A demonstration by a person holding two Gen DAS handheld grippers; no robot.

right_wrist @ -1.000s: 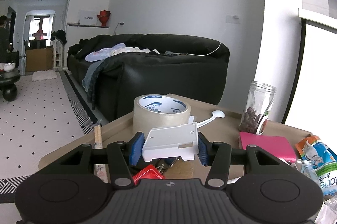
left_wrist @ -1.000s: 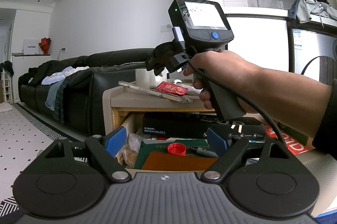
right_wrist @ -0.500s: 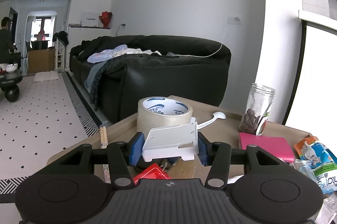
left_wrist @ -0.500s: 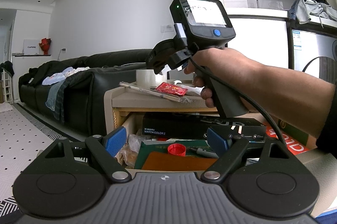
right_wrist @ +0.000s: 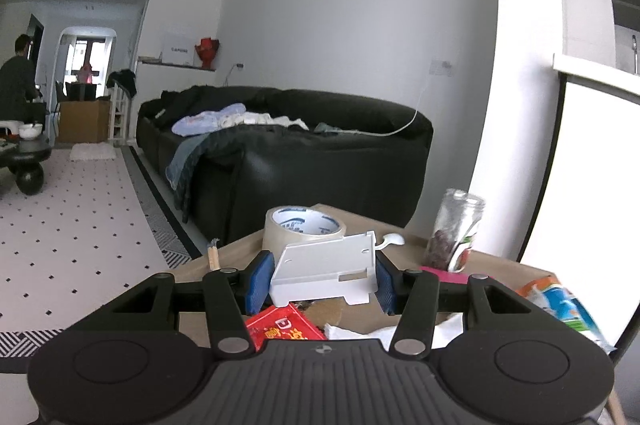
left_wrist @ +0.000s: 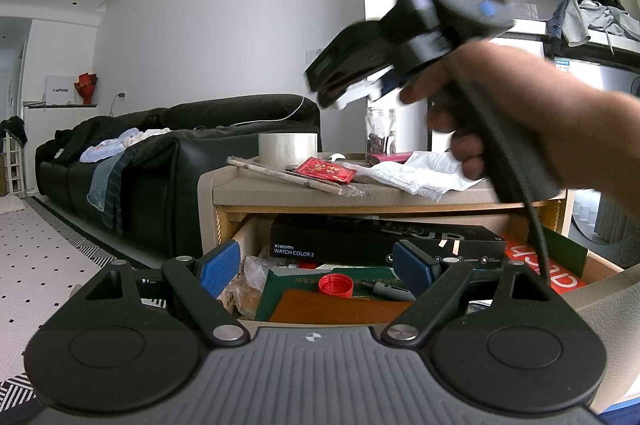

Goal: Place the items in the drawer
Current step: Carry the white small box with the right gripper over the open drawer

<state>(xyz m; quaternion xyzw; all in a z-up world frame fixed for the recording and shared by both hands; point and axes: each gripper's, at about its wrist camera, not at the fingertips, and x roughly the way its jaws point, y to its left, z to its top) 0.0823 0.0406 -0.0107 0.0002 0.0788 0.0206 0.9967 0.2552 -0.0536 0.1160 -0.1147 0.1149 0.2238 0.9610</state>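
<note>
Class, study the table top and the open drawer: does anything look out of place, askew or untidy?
Yes. A crumpled white tissue sprawls over the table's front edge, and wrapped chopsticks lie askew, one end poking past it. The open drawer is crammed: a black box lies on top of other clutter.

Blue pads on the black fingers [right_wrist: 262, 281] of the right gripper [right_wrist: 322, 279] flank a white plastic bracket [right_wrist: 326, 271]. Below the fingers: red packet [right_wrist: 286, 325] with white print. Beyond: beige tape roll [right_wrist: 302, 231], blue-printed core; black sofa [right_wrist: 320, 145]; white floor [right_wrist: 80, 225], black dots.
</note>
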